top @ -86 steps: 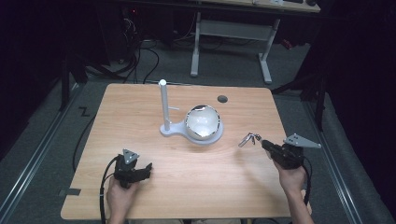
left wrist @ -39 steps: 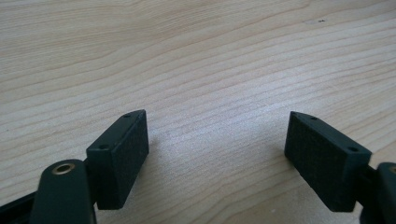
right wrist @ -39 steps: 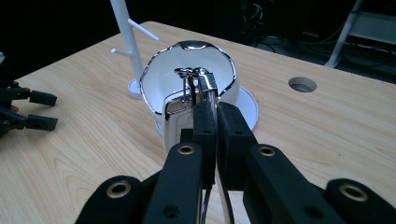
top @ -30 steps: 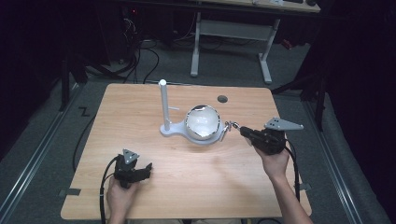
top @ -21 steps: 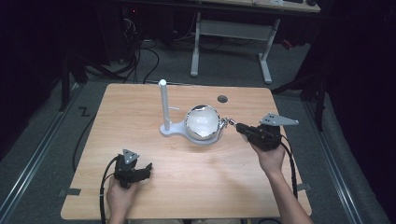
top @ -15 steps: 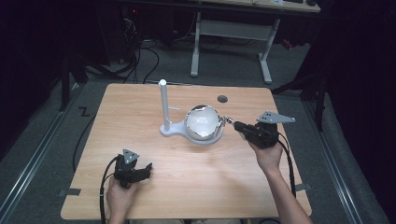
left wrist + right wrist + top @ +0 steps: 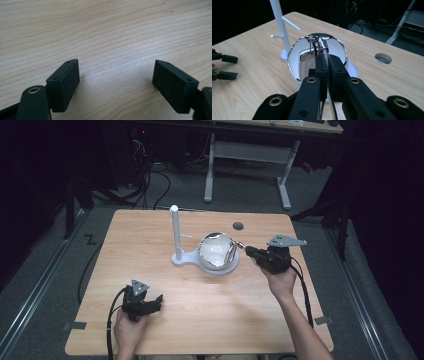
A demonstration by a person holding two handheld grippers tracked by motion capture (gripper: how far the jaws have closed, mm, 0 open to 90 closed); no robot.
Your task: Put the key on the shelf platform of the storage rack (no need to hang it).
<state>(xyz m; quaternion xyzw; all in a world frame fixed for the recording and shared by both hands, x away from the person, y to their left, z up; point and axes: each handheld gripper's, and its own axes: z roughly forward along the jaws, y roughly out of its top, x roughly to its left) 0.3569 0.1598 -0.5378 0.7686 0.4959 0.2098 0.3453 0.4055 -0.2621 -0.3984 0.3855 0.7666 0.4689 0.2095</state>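
A shiny chrome bowl with a white inside sits on the round base of a white peg stand at the table's middle. My right gripper reaches in from the right and is shut on a metal key ring at the bowl's right rim. A pale key fob hangs from the ring, over the bowl's inside. My left gripper rests open near the front left, with only bare wood between its pads.
The stand's post with short pegs rises just left of the bowl. A round cable hole lies in the wooden table behind the bowl. My left gripper lies far off to the left. Dark floor and desk legs lie beyond.
My right gripper has carried the key ring leftward from the table's right side up to the bowl's rim. The left gripper has stayed put.
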